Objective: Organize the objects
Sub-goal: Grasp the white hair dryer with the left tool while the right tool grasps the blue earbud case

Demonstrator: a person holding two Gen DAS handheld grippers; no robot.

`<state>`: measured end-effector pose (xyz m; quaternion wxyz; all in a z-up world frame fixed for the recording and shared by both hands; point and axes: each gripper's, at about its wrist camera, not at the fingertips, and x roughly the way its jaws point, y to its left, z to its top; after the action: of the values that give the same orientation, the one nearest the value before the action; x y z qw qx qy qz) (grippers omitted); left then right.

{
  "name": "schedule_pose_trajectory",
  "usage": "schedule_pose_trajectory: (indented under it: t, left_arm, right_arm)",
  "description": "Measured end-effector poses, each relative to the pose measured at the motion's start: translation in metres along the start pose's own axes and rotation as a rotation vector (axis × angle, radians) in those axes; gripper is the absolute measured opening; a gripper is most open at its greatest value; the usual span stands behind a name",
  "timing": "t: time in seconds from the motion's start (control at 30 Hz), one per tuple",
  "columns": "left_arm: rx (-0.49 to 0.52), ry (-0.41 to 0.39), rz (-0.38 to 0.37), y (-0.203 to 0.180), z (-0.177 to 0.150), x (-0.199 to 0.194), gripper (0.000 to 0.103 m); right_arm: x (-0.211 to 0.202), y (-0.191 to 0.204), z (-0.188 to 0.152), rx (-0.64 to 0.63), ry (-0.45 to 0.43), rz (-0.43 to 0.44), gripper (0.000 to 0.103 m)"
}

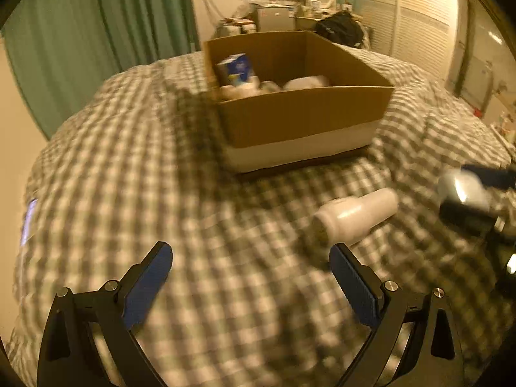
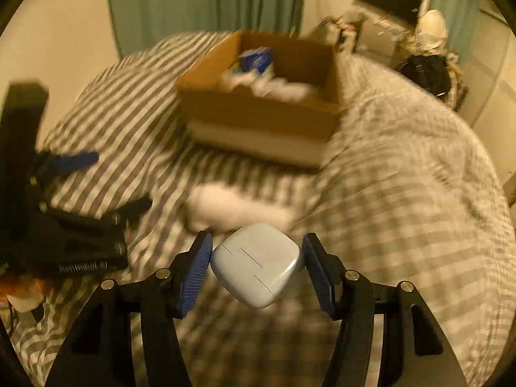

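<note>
My left gripper [image 1: 250,272] hangs spread wide above the checked bedspread [image 1: 129,161], nothing between its blue pads. Past it, toward the far edge of the bed, sits the cardboard box [image 1: 303,113] with a blue carton [image 1: 235,69] and white items inside. A white bottle [image 1: 358,214] lies on its side on the cover, nearer than the box, just beyond my left gripper's right finger. My right gripper [image 2: 256,262] pinches a pale grey rounded case [image 2: 256,262], lifted off the bedspread.
</note>
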<state>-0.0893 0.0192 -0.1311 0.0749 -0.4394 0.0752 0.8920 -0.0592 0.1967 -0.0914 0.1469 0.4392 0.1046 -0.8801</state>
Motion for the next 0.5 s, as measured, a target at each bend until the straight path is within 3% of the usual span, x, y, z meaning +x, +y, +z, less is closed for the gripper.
schedule_pose_trajectory:
  t: [0.2,0.4,0.5]
  left_arm:
    - [0.110,0.067,-0.120,-0.042,0.016,0.035,0.100]
    - [0.130,0.145,-0.169,-0.051,0.022,0.066,0.100]
    - [0.119,0.178,-0.217,-0.053,0.023,0.075,0.093]
  right_arm:
    - [-0.009,-0.035,0.027,0.017,-0.051,-0.068,0.058]
    - [0.020,-0.047,0.025,0.035,-0.003,-0.019,0.058]
    - [0.028,-0.052,0.025,0.053,0.011,0.016,0.058]
